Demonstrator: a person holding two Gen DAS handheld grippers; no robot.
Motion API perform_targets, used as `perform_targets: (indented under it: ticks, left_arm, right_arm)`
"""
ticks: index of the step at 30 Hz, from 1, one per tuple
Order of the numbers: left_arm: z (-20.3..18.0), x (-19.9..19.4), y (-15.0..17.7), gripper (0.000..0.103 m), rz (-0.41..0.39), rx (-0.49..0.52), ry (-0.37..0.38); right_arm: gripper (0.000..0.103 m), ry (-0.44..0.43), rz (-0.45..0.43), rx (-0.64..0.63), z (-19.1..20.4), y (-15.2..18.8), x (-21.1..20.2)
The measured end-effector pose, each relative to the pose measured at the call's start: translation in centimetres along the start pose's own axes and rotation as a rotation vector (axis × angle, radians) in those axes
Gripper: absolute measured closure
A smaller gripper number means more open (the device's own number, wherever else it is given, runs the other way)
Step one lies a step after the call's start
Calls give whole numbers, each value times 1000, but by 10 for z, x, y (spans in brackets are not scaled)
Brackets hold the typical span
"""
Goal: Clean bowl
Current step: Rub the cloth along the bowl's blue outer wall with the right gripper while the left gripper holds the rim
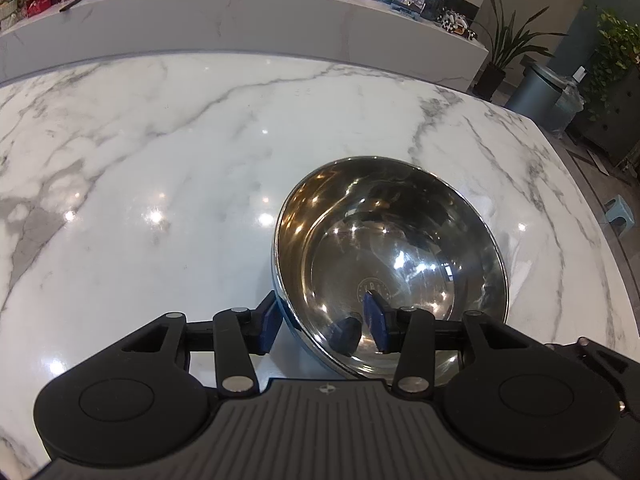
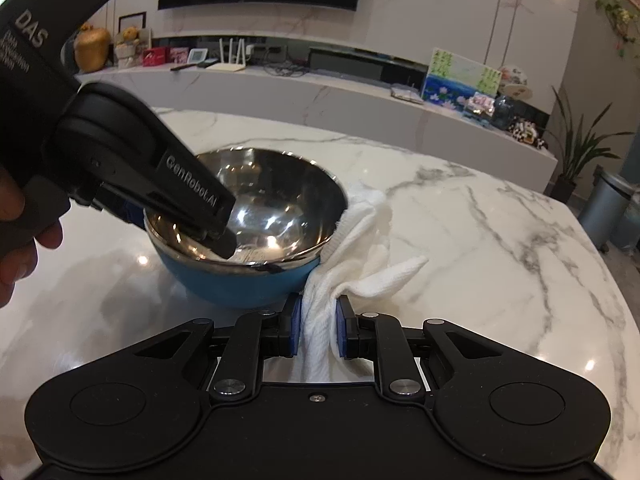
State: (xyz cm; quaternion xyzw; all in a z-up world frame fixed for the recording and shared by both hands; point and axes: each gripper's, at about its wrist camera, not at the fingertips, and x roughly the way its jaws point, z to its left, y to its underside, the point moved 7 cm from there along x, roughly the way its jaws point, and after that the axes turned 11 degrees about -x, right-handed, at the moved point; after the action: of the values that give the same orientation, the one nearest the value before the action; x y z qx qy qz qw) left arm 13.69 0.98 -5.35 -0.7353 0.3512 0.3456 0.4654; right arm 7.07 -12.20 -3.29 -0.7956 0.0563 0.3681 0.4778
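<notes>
A steel bowl [image 1: 392,256] with a blue outside stands tilted on the marble table; it also shows in the right wrist view [image 2: 272,216]. My left gripper [image 1: 324,322] straddles the bowl's near rim, one blue pad outside and one inside, with a wide gap between the pads and the wall. In the right wrist view the left gripper [image 2: 176,200] reaches into the bowl from the left. My right gripper [image 2: 318,330] is shut on a white cloth [image 2: 360,252]. The cloth drapes against the bowl's right outer side and lies on the table.
The marble table [image 1: 160,160] spreads wide to the left and beyond the bowl. Its right edge [image 2: 600,248] drops to the floor, where a grey bin [image 2: 608,204] and potted plants stand. A long marble shelf [image 2: 280,92] with small items runs behind.
</notes>
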Motion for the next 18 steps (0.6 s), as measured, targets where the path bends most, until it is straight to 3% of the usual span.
perform_targets:
  ticks: [3,9,18]
  left_arm:
    - [2,1,2,51,18,-17,0]
    - [2,-2,3,51,16,-12,0]
    - [0,-2,0,66,-6,14,-1]
  right_arm:
    - [87,-9,17,-6,2,2,3]
    - [87,-8,22,8,-1,4,6]
    - [87,17,-17,43,-10,0,1]
